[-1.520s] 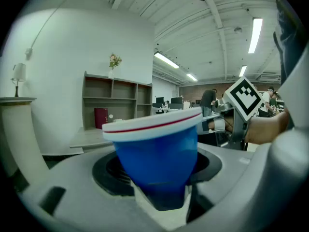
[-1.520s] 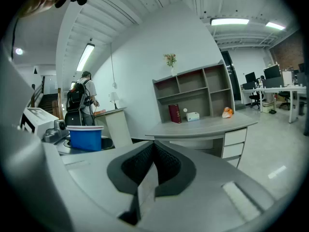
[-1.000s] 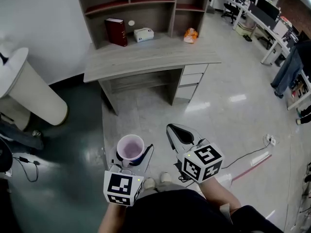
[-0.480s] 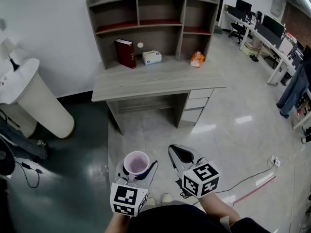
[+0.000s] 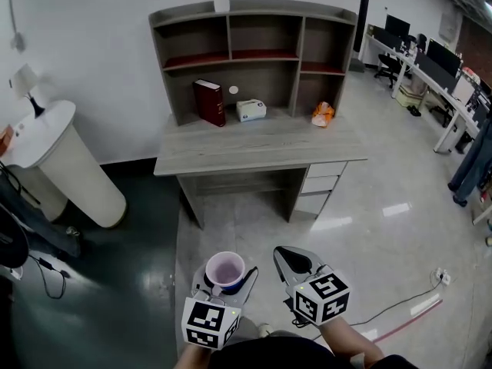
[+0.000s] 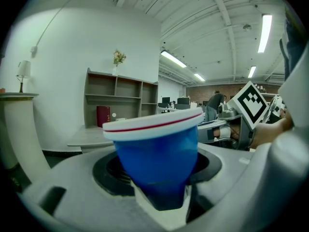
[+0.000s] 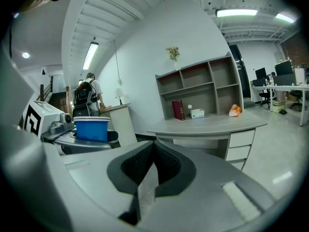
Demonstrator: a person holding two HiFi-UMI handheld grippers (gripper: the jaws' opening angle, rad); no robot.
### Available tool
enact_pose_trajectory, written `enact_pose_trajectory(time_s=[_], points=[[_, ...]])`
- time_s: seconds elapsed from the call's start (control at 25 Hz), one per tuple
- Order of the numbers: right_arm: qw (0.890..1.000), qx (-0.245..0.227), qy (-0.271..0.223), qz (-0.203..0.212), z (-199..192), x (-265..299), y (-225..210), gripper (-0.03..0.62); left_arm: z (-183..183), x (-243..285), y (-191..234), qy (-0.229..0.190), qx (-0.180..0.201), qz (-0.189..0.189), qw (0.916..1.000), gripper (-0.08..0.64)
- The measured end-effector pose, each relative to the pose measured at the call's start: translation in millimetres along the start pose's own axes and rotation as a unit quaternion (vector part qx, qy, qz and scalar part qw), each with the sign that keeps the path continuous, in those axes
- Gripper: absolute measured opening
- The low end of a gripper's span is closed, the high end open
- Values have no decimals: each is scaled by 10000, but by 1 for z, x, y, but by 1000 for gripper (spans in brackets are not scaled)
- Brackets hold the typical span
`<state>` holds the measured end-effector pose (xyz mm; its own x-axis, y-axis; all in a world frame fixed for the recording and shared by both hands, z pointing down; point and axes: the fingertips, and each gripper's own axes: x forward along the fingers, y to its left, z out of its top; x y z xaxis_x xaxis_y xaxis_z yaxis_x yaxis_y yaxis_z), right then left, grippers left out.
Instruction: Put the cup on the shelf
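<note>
A blue cup (image 6: 157, 153) with a white rim and a red line sits upright between the jaws of my left gripper (image 5: 225, 283), which is shut on its base. From above, the cup (image 5: 224, 269) shows a pale pink inside. My right gripper (image 5: 290, 261) hangs beside it to the right, shut and empty; its jaws meet in the right gripper view, where the cup (image 7: 91, 128) shows at the left. The wooden shelf (image 5: 254, 33) stands on a grey desk (image 5: 261, 146) ahead, well beyond both grippers.
On the desk under the shelf are a dark red book (image 5: 209, 102), a tissue box (image 5: 251, 111) and an orange thing (image 5: 323, 114). A white round stand (image 5: 65, 164) is at the left. A cable (image 5: 400, 306) lies on the floor at right. Office desks (image 5: 430, 64) stand far right.
The view has tilted up and the desk and shelf have come lower into the frame. Both grippers keep their hold and sit lower in the picture.
</note>
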<state>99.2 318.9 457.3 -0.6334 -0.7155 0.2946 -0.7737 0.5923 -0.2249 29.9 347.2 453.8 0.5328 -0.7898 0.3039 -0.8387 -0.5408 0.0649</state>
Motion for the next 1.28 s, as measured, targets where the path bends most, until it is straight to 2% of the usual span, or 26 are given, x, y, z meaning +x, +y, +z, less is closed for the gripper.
enact_pose_trajectory(time_s=[0.32, 0.52, 1.28], points=[[10000, 7, -5, 78, 10, 14, -13, -3, 9, 20, 11, 27, -14, 76, 10000, 285], [10000, 35, 47, -14, 17, 33, -28, -3, 12, 42, 25, 81, -52, -35, 9999, 285], [9999, -90, 134, -2, 77, 164, -47, -3, 53, 107, 146, 84, -4, -182, 9998, 285]])
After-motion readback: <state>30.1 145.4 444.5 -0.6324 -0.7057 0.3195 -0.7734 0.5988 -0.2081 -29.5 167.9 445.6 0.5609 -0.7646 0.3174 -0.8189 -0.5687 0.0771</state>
